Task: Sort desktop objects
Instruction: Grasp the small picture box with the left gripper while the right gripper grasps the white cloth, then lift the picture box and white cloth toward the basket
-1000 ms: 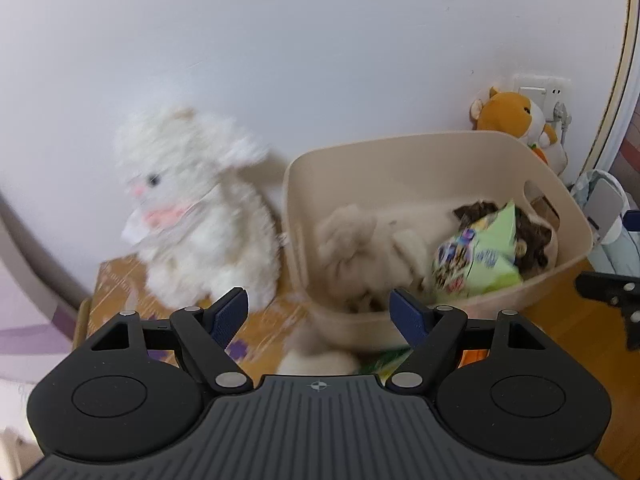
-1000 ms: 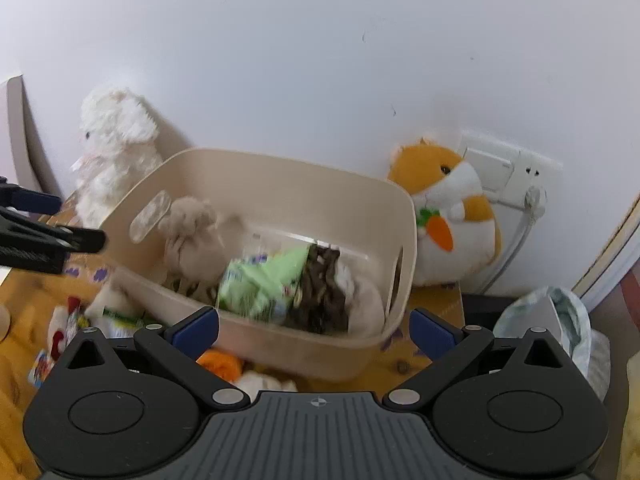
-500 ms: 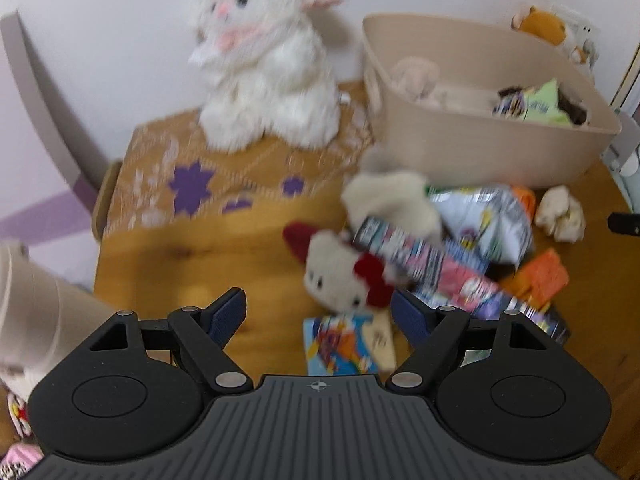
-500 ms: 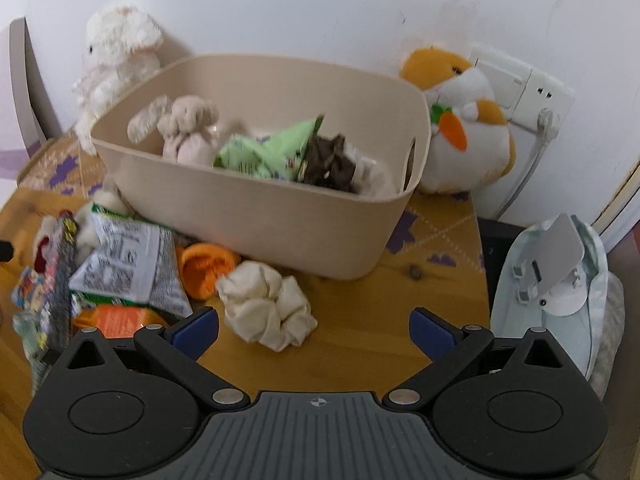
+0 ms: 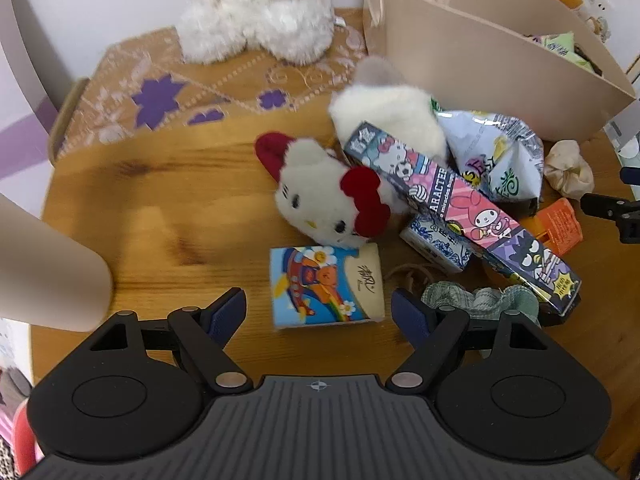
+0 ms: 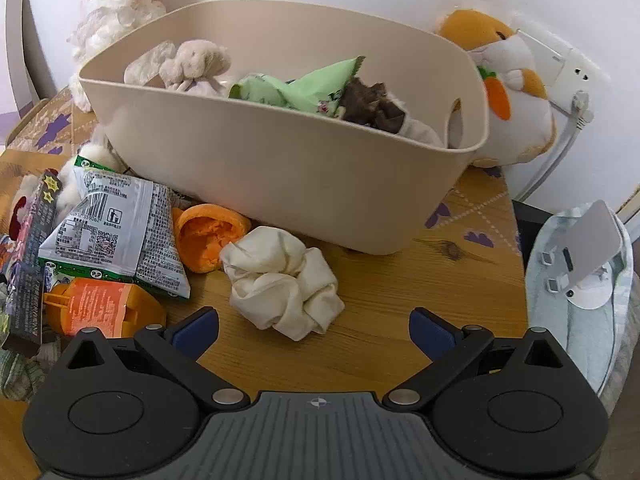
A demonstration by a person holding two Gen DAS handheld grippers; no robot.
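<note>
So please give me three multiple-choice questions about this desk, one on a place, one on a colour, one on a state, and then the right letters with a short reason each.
1. Where does the cream scrunchie lie?
A. inside the beige bin
B. on the table in front of the beige bin
C. on the white lamb toy

2. What colour is the bow on the cat plush?
A. red
B. green
C. blue

3. How do the jaws of the right gripper stand?
A. shut on the scrunchie
B. shut on nothing
C. open, holding nothing

Answers:
1 B: it rests on the wooden table, just outside the front wall of the beige bin.
2 A: the bow on the cat plush is red.
3 C: the right gripper shows its two blue pads wide apart with only bare table between them.
</note>
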